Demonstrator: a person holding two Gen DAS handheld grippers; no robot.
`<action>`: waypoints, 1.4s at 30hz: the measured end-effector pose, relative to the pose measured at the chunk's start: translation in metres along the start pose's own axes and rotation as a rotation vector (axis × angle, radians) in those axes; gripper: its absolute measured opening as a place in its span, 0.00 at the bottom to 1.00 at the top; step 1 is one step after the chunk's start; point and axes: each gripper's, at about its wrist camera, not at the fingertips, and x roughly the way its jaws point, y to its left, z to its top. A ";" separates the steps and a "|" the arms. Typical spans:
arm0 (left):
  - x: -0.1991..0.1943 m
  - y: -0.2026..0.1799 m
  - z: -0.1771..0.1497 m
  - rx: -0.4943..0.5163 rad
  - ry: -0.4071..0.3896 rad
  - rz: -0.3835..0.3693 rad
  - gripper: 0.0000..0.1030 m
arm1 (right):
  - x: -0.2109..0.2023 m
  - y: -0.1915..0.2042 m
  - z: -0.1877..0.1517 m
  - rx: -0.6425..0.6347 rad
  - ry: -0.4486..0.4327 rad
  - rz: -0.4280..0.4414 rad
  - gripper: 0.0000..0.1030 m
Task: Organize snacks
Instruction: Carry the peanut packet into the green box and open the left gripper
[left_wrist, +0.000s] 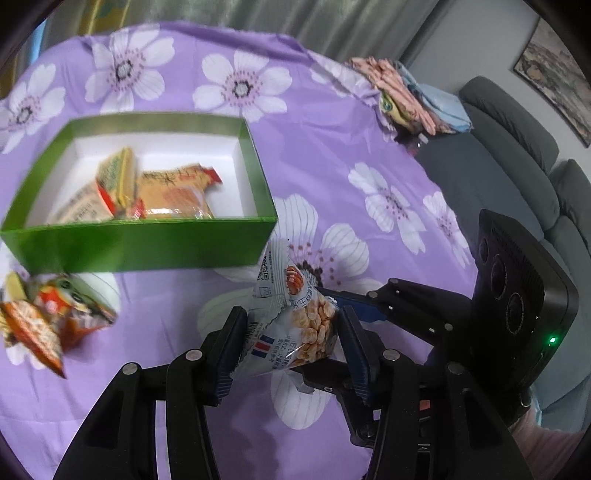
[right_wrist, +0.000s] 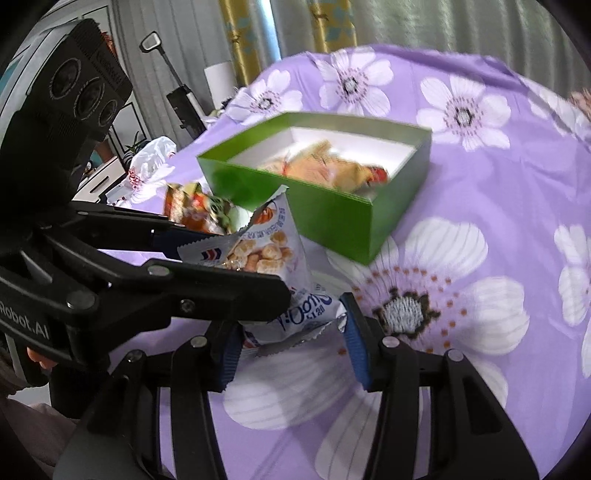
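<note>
My left gripper (left_wrist: 291, 332) is shut on a white snack packet (left_wrist: 295, 317) printed with golden puffs, held above the purple flowered cloth; it also shows in the right wrist view (right_wrist: 266, 247). My right gripper (right_wrist: 291, 332) has its jaws around a white-and-blue snack packet (right_wrist: 295, 321) lying on the cloth, just under the left gripper. The green box (left_wrist: 147, 243) with a white inside holds several orange snack packets (left_wrist: 166, 195); it also shows in the right wrist view (right_wrist: 332, 218).
A small pile of orange and green snack packets (left_wrist: 48, 314) lies left of the box front, also seen in the right wrist view (right_wrist: 199, 210). Folded cloths (left_wrist: 406, 96) sit at the table's far right edge. A grey sofa (left_wrist: 517, 155) stands beyond.
</note>
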 end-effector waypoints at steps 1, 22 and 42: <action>-0.004 0.000 0.002 0.004 -0.013 0.004 0.50 | -0.001 0.003 0.004 -0.009 -0.008 0.001 0.48; -0.036 0.039 0.055 0.023 -0.148 0.053 0.50 | 0.013 0.017 0.080 -0.114 -0.112 -0.018 0.48; -0.002 0.110 0.090 -0.098 -0.097 0.058 0.50 | 0.085 0.008 0.125 -0.103 -0.043 -0.035 0.49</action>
